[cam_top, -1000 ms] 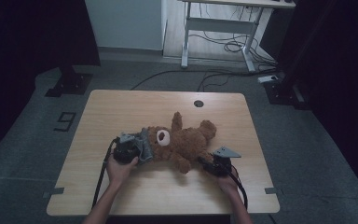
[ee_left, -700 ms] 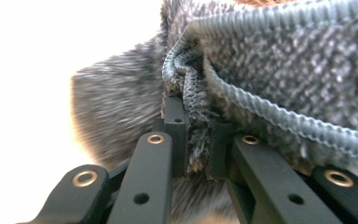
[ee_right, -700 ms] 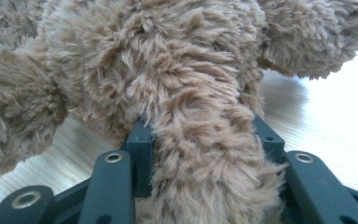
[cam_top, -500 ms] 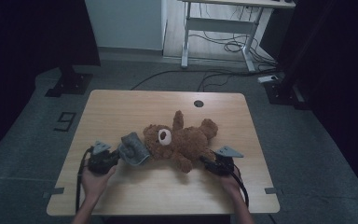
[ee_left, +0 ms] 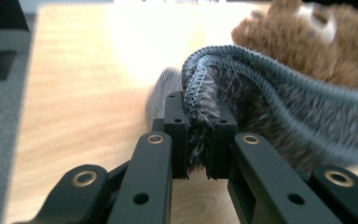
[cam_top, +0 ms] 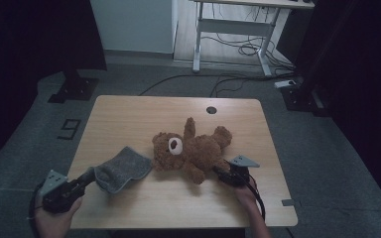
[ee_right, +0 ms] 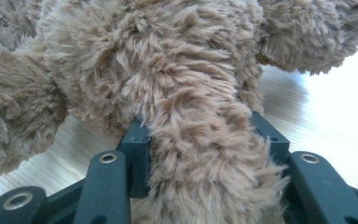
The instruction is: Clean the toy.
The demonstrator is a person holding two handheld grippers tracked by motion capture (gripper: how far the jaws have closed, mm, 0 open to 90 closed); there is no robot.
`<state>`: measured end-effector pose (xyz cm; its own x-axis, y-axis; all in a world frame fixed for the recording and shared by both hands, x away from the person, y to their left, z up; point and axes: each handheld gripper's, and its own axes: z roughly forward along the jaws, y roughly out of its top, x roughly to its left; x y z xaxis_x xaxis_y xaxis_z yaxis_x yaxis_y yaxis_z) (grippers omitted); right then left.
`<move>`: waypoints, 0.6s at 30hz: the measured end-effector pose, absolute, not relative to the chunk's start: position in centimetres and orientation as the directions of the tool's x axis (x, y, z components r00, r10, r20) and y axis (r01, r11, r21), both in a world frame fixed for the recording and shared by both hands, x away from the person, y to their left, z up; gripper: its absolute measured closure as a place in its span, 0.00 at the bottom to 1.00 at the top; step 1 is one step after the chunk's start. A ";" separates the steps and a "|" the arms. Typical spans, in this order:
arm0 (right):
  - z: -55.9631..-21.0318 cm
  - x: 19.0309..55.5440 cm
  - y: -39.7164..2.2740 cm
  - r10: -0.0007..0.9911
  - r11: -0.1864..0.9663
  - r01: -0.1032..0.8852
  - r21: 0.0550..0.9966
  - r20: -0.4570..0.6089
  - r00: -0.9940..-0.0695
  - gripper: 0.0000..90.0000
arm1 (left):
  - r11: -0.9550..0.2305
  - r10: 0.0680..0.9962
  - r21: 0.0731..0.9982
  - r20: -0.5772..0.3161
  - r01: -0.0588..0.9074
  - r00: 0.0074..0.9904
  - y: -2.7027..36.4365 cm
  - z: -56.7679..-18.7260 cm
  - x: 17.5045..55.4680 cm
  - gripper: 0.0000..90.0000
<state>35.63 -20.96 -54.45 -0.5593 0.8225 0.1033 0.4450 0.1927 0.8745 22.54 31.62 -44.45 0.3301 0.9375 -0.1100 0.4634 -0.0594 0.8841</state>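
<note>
A brown teddy bear (cam_top: pixel 193 148) lies on its back in the middle of the wooden table (cam_top: pixel 129 114). My left gripper (cam_top: pixel 92 174) is at the near left edge, shut on the rim of a grey knitted hat (cam_top: pixel 121 171). The hat lies stretched out just left of the bear's head. In the left gripper view the hat's fuzzy edge (ee_left: pixel 270 107) is pinched between the jaws of the left gripper (ee_left: pixel 196 100), with the bear (ee_left: pixel 335 46) behind. My right gripper (cam_top: pixel 222 173) holds the bear's leg (ee_right: pixel 200 154). Its jaws have just been opening, and the pads still touch the fur.
A round cable hole (cam_top: pixel 211 110) sits near the table's far edge. Beyond the table stand a white desk frame (cam_top: pixel 228 29) with cables on the floor and a dark stand base (cam_top: pixel 74 89) at the left. A "9" marker (cam_top: pixel 68 129) lies on the floor.
My left gripper has pulled toward the near left corner with the grey hat, drawing it off the bear's head. The right hand has stayed at the leg.
</note>
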 end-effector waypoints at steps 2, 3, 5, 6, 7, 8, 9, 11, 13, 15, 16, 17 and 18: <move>-54.5 35.6 -21.0 0.822 0.193 0.446 0.874 0.104 -0.559 0.57 | -0.044 0.939 0.891 -0.117 0.451 0.324 32.0 -43.9 22.5 0.90; -54.5 35.6 -21.0 0.822 0.193 0.446 0.874 0.104 -0.560 0.57 | -0.043 0.939 0.893 -0.118 0.448 0.324 32.0 -43.7 22.6 0.90; -54.5 35.6 -21.0 0.821 0.193 0.446 0.874 0.105 -0.561 0.57 | -0.042 0.937 0.893 -0.120 0.448 0.327 31.7 -43.7 23.0 0.90; -54.5 35.6 -21.0 0.821 0.192 0.447 0.874 0.106 -0.561 0.57 | -0.047 0.935 0.891 -0.119 0.451 0.333 31.5 -43.9 23.3 0.90; -54.5 35.6 -21.0 0.821 0.191 0.448 0.873 0.108 -0.561 0.57 | -0.055 0.933 0.888 -0.118 0.456 0.341 31.1 -44.0 23.6 0.90; -54.5 35.7 -21.0 0.821 0.191 0.448 0.873 0.109 -0.561 0.57 | -0.061 0.930 0.885 -0.118 0.461 0.349 30.7 -44.2 24.0 0.90; -54.5 35.7 -21.0 0.821 0.190 0.449 0.873 0.109 -0.561 0.57 | -0.069 0.927 0.882 -0.117 0.466 0.358 30.3 -44.4 24.5 0.90; -54.5 35.7 -21.0 0.821 0.189 0.448 0.874 0.110 -0.561 0.57 | -0.081 0.921 0.876 -0.116 0.475 0.372 29.3 -44.8 25.6 0.89; -54.5 35.7 -21.0 0.820 0.189 0.450 0.873 0.111 -0.561 0.57 | -0.096 0.917 0.867 -0.114 0.490 0.382 28.4 -45.2 27.1 0.89; -54.5 35.7 -21.1 0.820 0.188 0.450 0.873 0.112 -0.561 0.56 | -0.104 0.916 0.853 -0.117 0.511 0.383 27.6 -45.7 28.7 0.89; -54.5 35.7 -21.1 0.820 0.189 0.450 0.873 0.112 -0.562 0.57 | -0.111 0.916 0.843 -0.118 0.526 0.383 27.2 -46.1 29.7 0.89; -54.6 35.7 -21.1 0.819 0.189 0.450 0.873 0.112 -0.562 0.56 | -0.118 0.918 0.828 -0.120 0.548 0.378 26.7 -46.7 31.0 0.89; -54.6 35.7 -21.1 0.819 0.189 0.451 0.872 0.114 -0.562 0.56 | -0.123 0.919 0.813 -0.123 0.570 0.374 26.3 -47.4 32.0 0.89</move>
<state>35.68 -21.07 -54.56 -0.5624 0.8190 0.1137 0.4510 0.1885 0.8724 32.03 26.29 -47.36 0.3737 0.9194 -0.1227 0.5696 -0.1230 0.8127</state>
